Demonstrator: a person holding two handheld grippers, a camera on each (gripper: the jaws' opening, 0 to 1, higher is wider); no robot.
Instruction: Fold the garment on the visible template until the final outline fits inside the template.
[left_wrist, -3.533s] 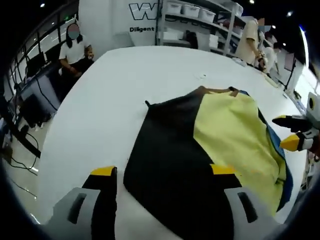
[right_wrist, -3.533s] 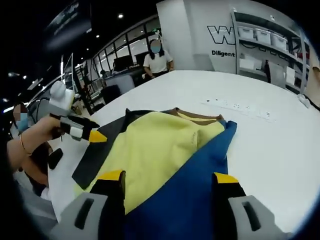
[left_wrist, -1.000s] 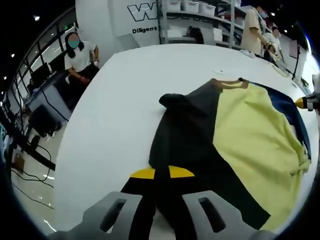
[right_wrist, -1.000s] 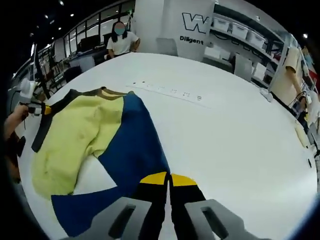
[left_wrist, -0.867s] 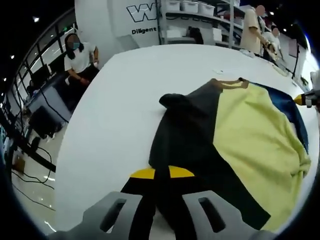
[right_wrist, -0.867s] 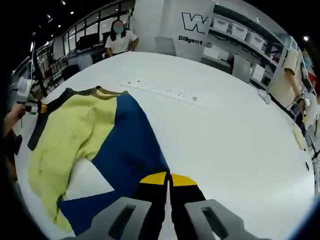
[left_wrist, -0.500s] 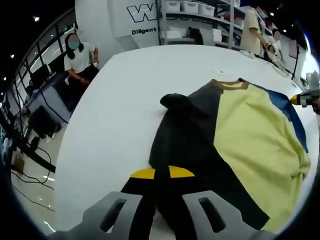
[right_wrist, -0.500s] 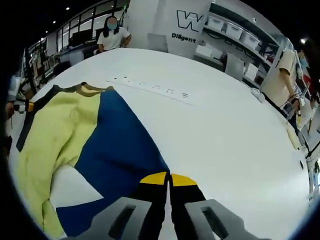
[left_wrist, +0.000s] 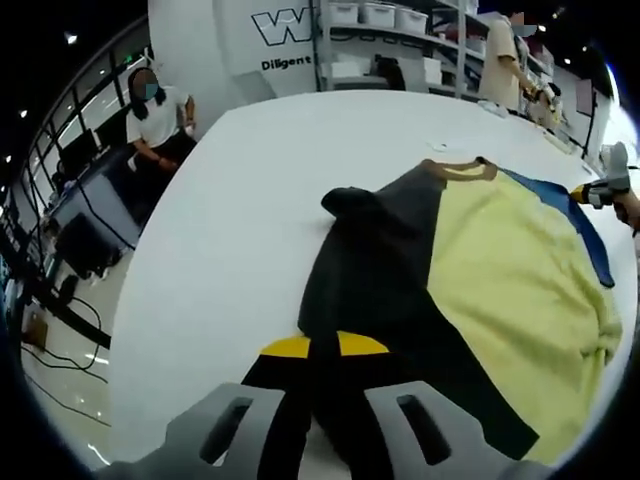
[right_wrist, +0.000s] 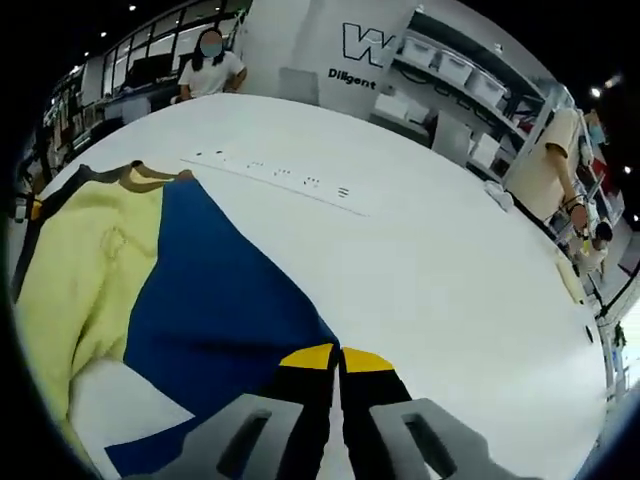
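Note:
The garment lies spread on the white table (left_wrist: 230, 200). It has a black panel (left_wrist: 375, 270), a pale yellow middle (left_wrist: 510, 270) and a blue panel (left_wrist: 585, 225), with a brown collar (left_wrist: 460, 167) at the far end. My left gripper (left_wrist: 313, 345) is shut on the black hem at the near edge. In the right gripper view, my right gripper (right_wrist: 338, 355) is shut on the edge of the blue panel (right_wrist: 210, 300), with the yellow middle (right_wrist: 70, 270) to its left. In the left gripper view the right gripper (left_wrist: 590, 192) shows at the far right, held by a hand.
A long white strip with dark marks (right_wrist: 275, 178) lies on the table (right_wrist: 450, 290) beyond the collar. A seated person in a white shirt (left_wrist: 155, 100) is past the far edge; another person (right_wrist: 545, 150) stands by shelves of bins (left_wrist: 380, 15).
The right gripper has shut on the blue panel and drawn it outward, away from the yellow middle. The left gripper shut on the black hem, then stayed put.

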